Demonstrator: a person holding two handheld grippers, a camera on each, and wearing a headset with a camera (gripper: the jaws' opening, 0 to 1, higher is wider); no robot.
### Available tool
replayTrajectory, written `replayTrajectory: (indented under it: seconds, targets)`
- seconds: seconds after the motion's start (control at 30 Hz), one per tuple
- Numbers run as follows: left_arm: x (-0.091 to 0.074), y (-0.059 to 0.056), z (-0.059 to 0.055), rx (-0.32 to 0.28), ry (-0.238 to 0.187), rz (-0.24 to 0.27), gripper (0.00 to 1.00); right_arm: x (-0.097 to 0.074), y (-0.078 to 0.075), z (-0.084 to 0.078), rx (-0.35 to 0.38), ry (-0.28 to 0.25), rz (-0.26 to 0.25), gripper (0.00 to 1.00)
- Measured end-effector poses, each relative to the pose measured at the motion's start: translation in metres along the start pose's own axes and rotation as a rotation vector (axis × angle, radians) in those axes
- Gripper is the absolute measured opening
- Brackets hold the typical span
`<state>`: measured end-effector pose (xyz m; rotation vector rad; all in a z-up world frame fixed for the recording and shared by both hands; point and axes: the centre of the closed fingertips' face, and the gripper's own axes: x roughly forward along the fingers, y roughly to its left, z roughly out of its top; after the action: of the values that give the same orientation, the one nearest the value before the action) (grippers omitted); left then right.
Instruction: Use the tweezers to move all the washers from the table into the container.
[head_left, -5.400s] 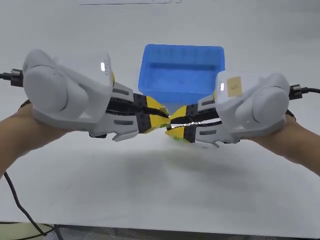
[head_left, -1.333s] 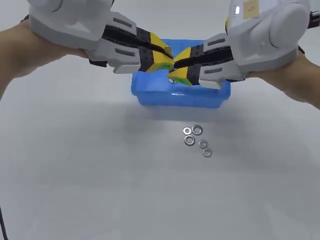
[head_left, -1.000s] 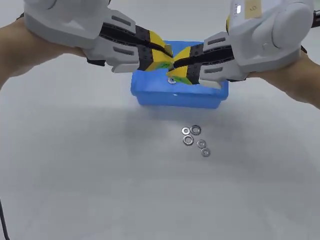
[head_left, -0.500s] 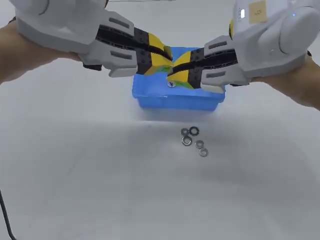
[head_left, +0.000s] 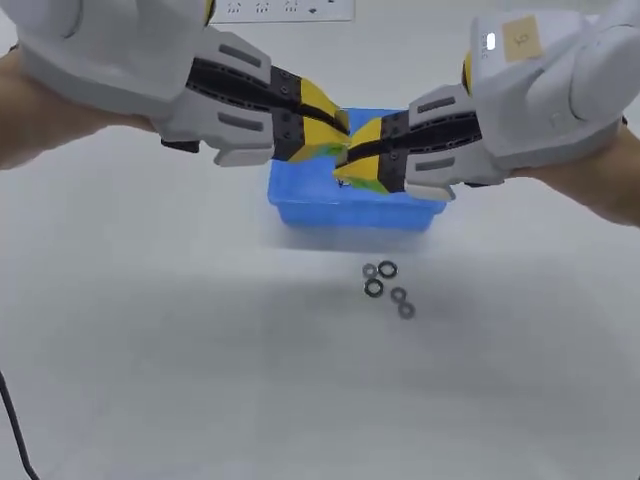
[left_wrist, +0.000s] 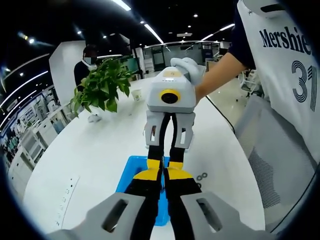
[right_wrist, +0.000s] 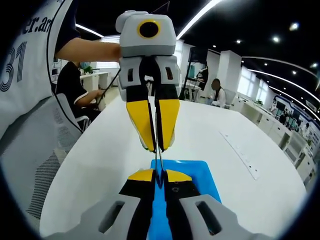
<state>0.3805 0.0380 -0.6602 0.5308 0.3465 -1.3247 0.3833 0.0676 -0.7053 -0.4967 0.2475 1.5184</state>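
On table (head_left: 150, 350): container (head_left: 300, 205) at rear-centre, washers (head_left: 386, 285) just in front, twd R. Over container's front: L gripper (head_left: 338, 126) and R gripper (head_left: 346, 170) tip-to-tip, tweezers (right_wrist: 158, 145) betw. both jaw pairs.

In the head view my left gripper (head_left: 338, 128) and right gripper (head_left: 345, 168) meet tip to tip, hiding most of the inside of the blue plastic container (head_left: 350, 212). The thin metal tweezers (right_wrist: 159, 160) are a mere hairline between the jaws, and I cannot tell whether they carry anything. The small metal washers (head_left: 386, 285) overlap, so their count is unsure.
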Motion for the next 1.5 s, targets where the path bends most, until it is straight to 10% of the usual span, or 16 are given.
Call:
replayTrajectory:
  seconds: [0.6,0.87,1.5]
  targets:
    - [-0.009,-0.053,0.016,-0.008,0.001,0.015,0.06,-0.021,0.065,0.011,0.010,0.008,0.025,0.08]
    - [0.000,-0.100,0.007,-0.059,0.009,-0.002,0.06,-0.020,0.094,-0.008,0.038,0.046,0.016,0.09]
    - [0.008,-0.085,-0.007,-0.086,-0.011,-0.011,0.06,-0.017,0.078,-0.026,0.077,0.082,-0.041,0.10]
